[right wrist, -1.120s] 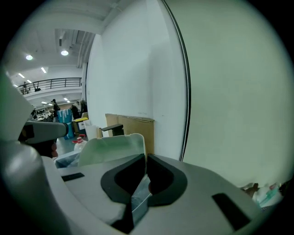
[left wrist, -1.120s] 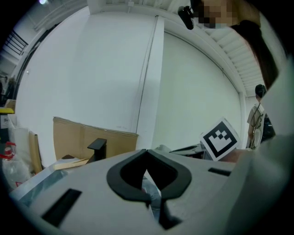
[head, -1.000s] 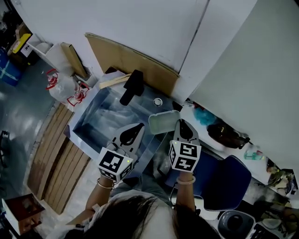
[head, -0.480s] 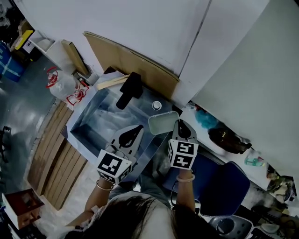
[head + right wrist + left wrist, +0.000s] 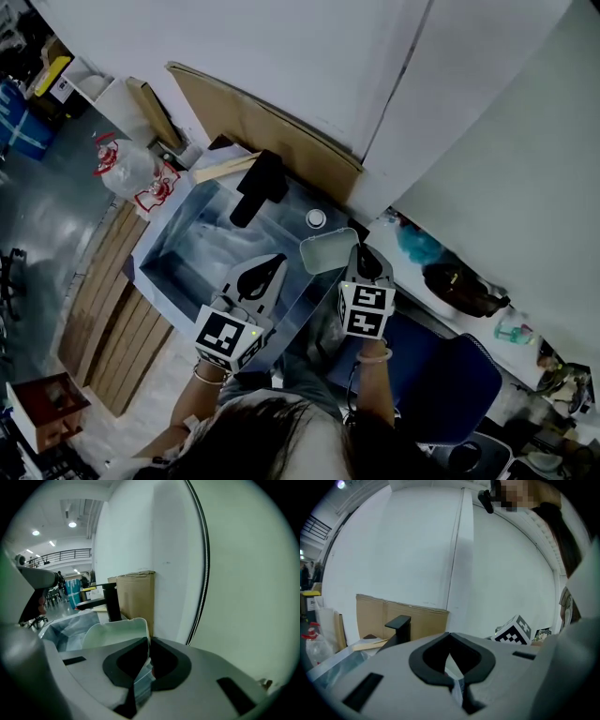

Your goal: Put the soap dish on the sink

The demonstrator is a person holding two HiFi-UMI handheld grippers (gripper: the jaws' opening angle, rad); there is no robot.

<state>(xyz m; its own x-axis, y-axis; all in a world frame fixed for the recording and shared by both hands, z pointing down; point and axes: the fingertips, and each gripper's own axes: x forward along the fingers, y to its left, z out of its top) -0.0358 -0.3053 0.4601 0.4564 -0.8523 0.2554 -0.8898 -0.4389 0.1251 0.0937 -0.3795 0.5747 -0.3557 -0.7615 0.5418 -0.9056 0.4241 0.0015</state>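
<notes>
Pale green plastic soap dish (image 5: 328, 251) at the shiny metal sink's (image 5: 187, 246) corner, right gripper (image 5: 149, 643) jaws pinching its rim, left gripper (image 5: 450, 638) jaws closed, empty.

The soap dish (image 5: 328, 251) is pale green, faucet (image 5: 258, 187) black

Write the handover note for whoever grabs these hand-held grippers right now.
Left hand-held gripper: jaws together, empty, over the sink.
Right hand-held gripper: shut on the rim of the soap dish.
Soap dish: held at the sink's right-hand edge, in front of the black faucet; I can't tell whether it touches the rim.
Done: dish gripped and at the sink.
Left: set it down on the sink, open the jaws, pull back.
</notes>
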